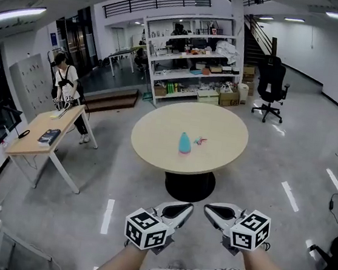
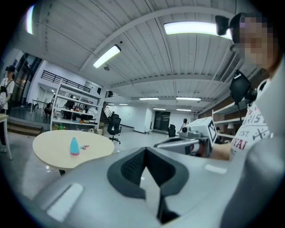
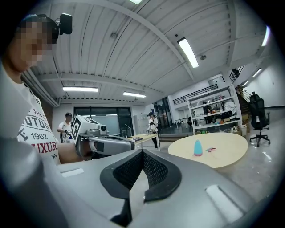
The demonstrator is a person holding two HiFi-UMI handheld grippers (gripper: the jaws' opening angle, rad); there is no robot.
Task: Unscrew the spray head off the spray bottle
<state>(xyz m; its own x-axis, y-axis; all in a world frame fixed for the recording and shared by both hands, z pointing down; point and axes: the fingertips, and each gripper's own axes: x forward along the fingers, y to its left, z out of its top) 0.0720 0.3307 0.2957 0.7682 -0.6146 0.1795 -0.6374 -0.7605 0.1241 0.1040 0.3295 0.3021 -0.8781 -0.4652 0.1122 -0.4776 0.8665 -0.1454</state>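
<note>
A small teal spray bottle (image 1: 184, 143) stands upright near the middle of the round beige table (image 1: 229, 139), with a small pink and blue piece (image 1: 200, 141) lying just to its right. The same bottle (image 2: 74, 146) shows far off in the left gripper view, and the bottle (image 3: 197, 148) appears again in the right gripper view. My left gripper (image 1: 185, 210) and right gripper (image 1: 208, 211) are held close to my body, well short of the table. Both are shut with nothing between their jaws.
A black office chair (image 1: 272, 83) stands behind the table at the right, before white shelves (image 1: 194, 55) full of goods. A person (image 1: 66, 88) stands by a wooden desk (image 1: 43, 137) at the left. The floor is grey concrete with white stripes (image 1: 290, 195).
</note>
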